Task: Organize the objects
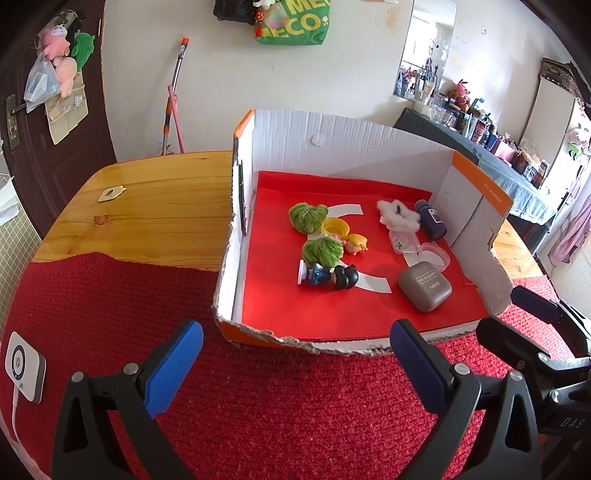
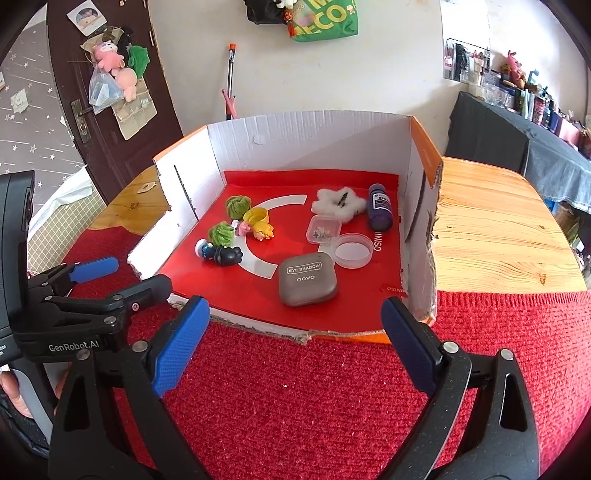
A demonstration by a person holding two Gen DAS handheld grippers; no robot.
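We read "EYE SHADOW" and "novo" on the grey case (image 2: pixel 308 280) lying inside the cardboard box (image 2: pixel 295 144). Right of that case, the red liner (image 2: pixel 365 295) shows "MINISO" in part. "GenRobot.AI" marks the left gripper (image 2: pixel 122 278). The green bag (image 2: pixel 325 18) above the box shows "ECO".

In the box (image 2: pixel 314 140), the figurines (image 2: pixel 221 254) lie left of the case (image 2: pixel 308 280), bottle (image 2: pixel 379 212) behind.

Home room: plush toys (image 2: pixel 114 68) hanging on dark door (image 2: pixel 107 110), wall mirror (image 1: pixel 424 48), cluttered dresser (image 1: pixel 491 144), wood table (image 2: pixel 495 221) w/ red cloth.
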